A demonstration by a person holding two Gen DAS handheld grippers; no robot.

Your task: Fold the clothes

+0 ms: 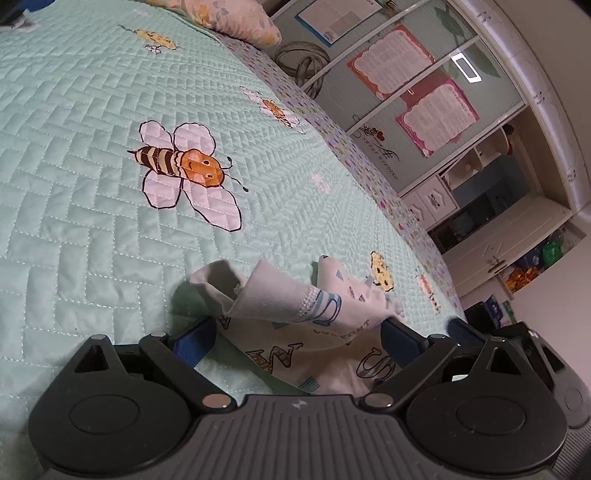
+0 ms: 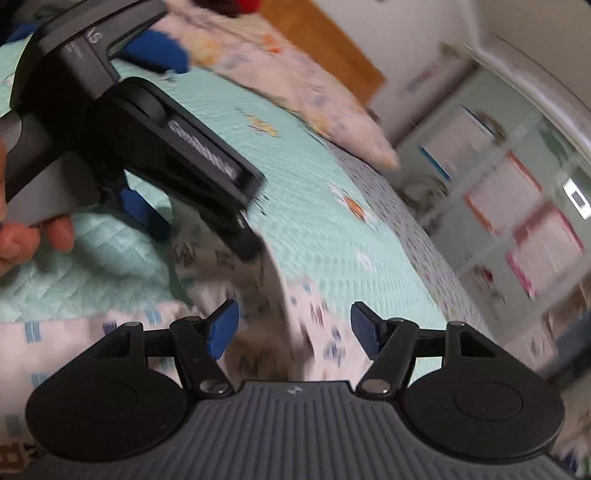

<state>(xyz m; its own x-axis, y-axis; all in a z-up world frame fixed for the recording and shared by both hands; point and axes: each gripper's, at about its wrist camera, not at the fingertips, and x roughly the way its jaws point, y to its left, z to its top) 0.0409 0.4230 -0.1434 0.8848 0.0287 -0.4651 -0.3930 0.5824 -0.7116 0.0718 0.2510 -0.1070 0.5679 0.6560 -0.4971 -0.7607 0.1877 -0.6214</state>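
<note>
A: What do we have besides the work piece?
B: We see a mint quilted bedspread (image 1: 92, 110) under and ahead of the left gripper, with a big bee print (image 1: 184, 166) ahead of it and smaller bees further out. A floral pillow (image 1: 236, 18) lies far ahead at the top.

A: Off the bed?
B: Ahead and to the right, we see a wardrobe (image 1: 406, 74) with pink posters (image 1: 436, 114) on its doors. Right view is blurred; we make out the same pillow (image 2: 295, 85) ahead and a wooden panel (image 2: 325, 48) beyond.
</note>
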